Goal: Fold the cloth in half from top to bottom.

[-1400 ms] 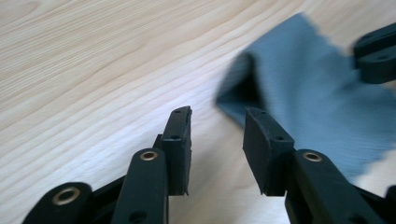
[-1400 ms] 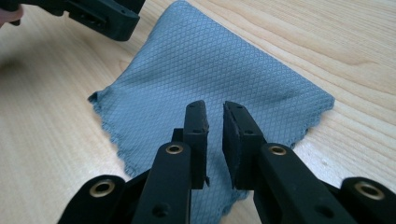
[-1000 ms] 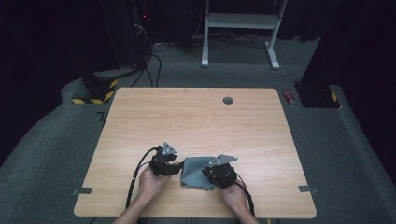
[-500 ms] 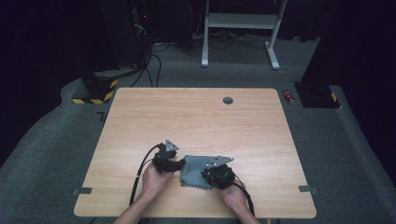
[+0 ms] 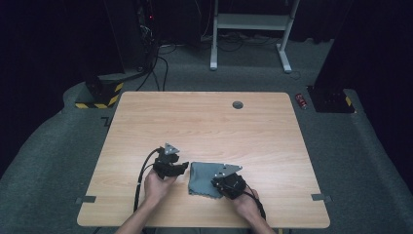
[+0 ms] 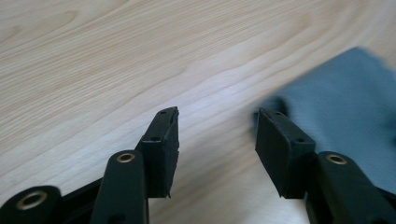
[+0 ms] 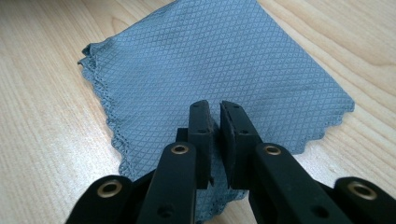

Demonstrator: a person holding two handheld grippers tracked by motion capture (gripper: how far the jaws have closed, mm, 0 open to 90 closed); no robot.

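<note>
- Wooden counter point(image 5: 214, 126), broad and bare apart from a round grommet hole point(image 5: 237, 105) near its far edge.
- Grey-blue cloth point(image 5: 204, 178), folded to a rough square with a diamond weave and scalloped hem, flat near the front edge, between the two hands.
- Right gripper point(image 7: 215, 122) sitting on the cloth's right part, fingers point(image 7: 200, 126) having just been closing, now only a thin slit apart; seemingly pinching a fold at the near hem, though the contact point hides under the gripper's own body.
- Left gripper point(image 6: 215, 133) just off the cloth's left edge, over bare wood, fingers point(image 6: 164, 135) about half spread with nothing between them.
- Key relation: cloth lies to the right of the left fingers, its nearest corner right beside the right-hand finger in the left gripper view, blurred there, so touching or just short cannot be told.
- No marked long axis to the cloth; sides run roughly square to the counter's front edge.
- Right hand nearer and already on the fabric; left hand needs only a short sideways reach to take the free corner.
</note>
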